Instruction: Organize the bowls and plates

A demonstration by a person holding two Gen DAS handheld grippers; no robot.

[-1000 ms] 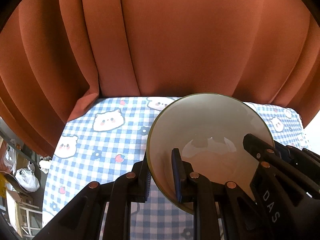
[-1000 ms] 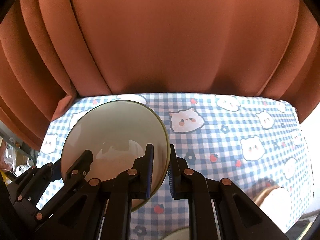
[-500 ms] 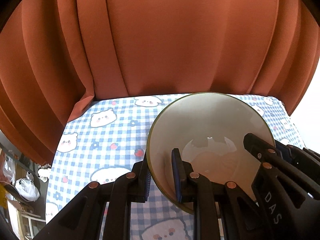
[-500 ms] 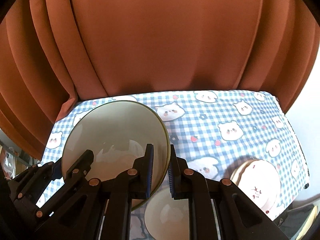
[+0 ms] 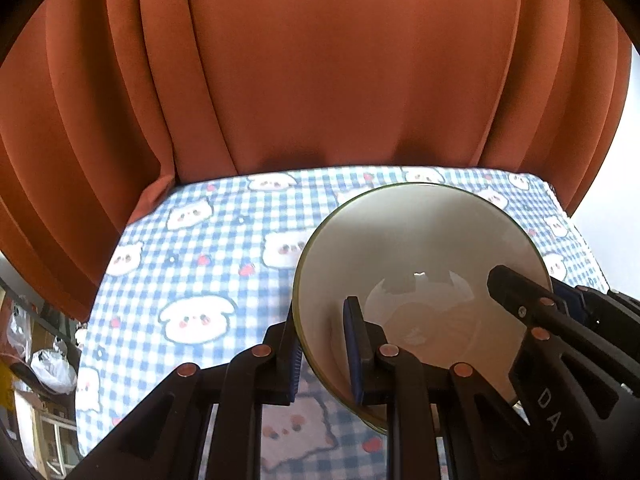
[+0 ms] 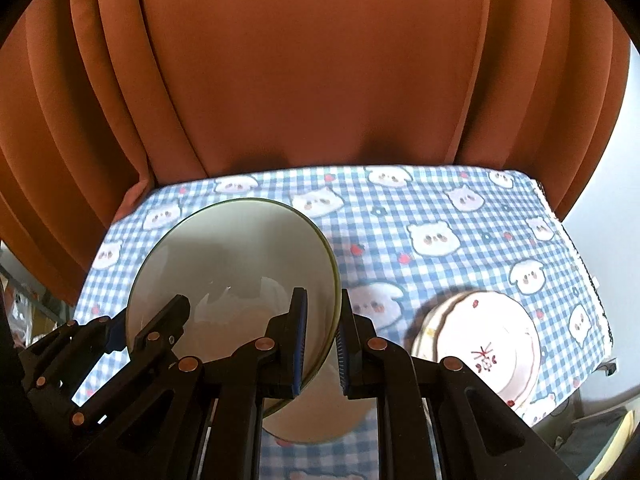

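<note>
Both grippers are on the same cream bowl (image 5: 420, 280), and it's up off the table, carried tilted with its hollow facing the cameras. The left gripper (image 5: 324, 344) is clenched on the rim at the bowl's nine o'clock edge in its own view, one blue-padded finger outside the wall, the other inside. The right gripper (image 6: 322, 344) bites the opposite rim, at about four o'clock of the bowl as its camera sees it, jaws squeezed tight on the wall in the same way. In the left wrist view the right gripper's black fingers come in from three o'clock; in the right wrist view the left one shows at eight o'clock.

Below it all lies the blue checked tablecloth (image 6: 440, 216), printed with little animal faces and strawberries. A second cream bowl (image 6: 316, 416) sits on the cloth directly beneath the carried one, peeking out at six o'clock between the right gripper's fingers. Over at four o'clock in the right wrist view there's a stack of white plates (image 6: 484, 344) with a small red pattern, resting on the cloth well apart from the bowls. Across twelve o'clock in both views hangs a rust-orange curtain (image 5: 320, 80), touching the far edge of the table
</note>
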